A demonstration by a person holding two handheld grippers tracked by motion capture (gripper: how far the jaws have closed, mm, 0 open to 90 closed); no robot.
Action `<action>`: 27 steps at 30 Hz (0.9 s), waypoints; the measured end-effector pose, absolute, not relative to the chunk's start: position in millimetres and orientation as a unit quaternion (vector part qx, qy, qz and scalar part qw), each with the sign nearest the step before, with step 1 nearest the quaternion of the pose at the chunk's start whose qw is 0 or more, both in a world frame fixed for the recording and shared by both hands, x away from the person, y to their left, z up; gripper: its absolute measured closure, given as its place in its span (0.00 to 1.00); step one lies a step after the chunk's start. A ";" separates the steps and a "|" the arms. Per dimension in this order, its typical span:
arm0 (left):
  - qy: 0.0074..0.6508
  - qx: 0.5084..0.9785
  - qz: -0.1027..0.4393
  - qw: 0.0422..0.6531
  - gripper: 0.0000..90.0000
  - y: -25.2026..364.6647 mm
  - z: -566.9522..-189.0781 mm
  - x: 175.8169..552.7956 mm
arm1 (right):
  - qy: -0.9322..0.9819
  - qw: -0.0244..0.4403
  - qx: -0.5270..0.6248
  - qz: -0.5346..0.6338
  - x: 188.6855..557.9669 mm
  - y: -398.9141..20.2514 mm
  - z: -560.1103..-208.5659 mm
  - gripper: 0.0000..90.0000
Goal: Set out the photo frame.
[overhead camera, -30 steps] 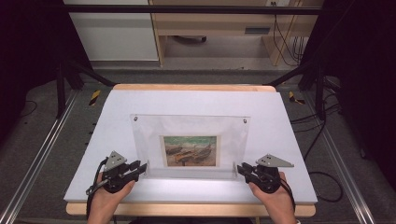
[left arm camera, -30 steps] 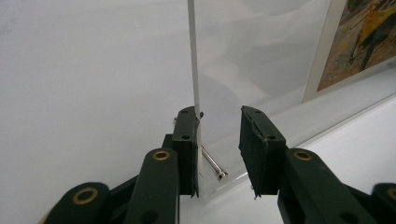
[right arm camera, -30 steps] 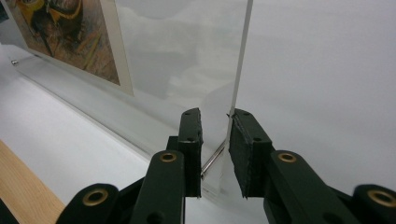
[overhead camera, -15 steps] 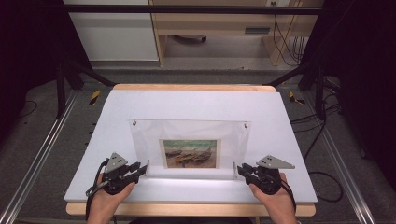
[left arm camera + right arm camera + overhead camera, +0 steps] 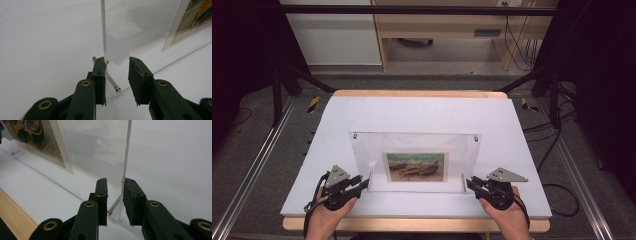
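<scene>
The left tongs (image 5: pixel 362 182) lie at the near left of the table (image 5: pixel 422 112), pointing right toward the lower left corner of the clear acrylic frame (image 5: pixel 462 150). In the left gripper view the left tongs (image 5: pixel 117 72) stand apart with the frame's edge (image 5: pixel 103 25) rising between them: it touches the inner face of the jaw on the left of that view, while the other jaw stands clear of it, so nothing is clamped. A metal pin (image 5: pixel 112 83) crosses the frame's foot just in front of the jaws.

The right tongs (image 5: pixel 472 183) mirror this at the near right, pointing left at the frame's lower right corner. In the right gripper view the right tongs (image 5: pixel 115 191) also stand apart; the frame's edge (image 5: pixel 127 150) rises between them, against the jaw on the right of that view, with a gap to the other. A second pin (image 5: pixel 113 207) shows low between them.

The frame stands upright across the middle of the table, its far corners carrying small metal studs (image 5: pixel 355 135). A picture of boats (image 5: pixel 415 166) sits low in its centre, between the two tongs.
</scene>
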State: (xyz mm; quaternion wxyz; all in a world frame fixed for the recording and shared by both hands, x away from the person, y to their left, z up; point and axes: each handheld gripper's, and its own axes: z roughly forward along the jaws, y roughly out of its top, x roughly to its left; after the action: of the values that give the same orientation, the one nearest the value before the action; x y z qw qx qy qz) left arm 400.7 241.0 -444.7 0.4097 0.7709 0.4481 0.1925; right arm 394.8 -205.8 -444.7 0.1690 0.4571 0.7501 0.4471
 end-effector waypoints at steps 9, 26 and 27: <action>0.448 0.771 0.192 0.410 0.74 241.1 -444.8 400.8 | 0.750 0.169 0.457 0.447 394.6 -205.8 -444.7 0.82; 0.446 0.772 0.194 0.408 0.74 240.6 -444.5 400.5 | 0.750 0.172 0.456 0.446 394.1 -205.8 -445.2 0.82; 0.446 0.773 0.194 0.408 0.74 240.6 -444.4 400.5 | 0.750 0.172 0.456 0.446 394.2 -205.8 -445.3 0.82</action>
State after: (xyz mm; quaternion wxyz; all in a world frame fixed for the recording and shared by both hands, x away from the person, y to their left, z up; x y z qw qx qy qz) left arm 400.5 240.6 -444.4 0.4076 0.7729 0.4459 0.1942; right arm 394.2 -205.8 -445.3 0.1719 0.4560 0.7505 0.4464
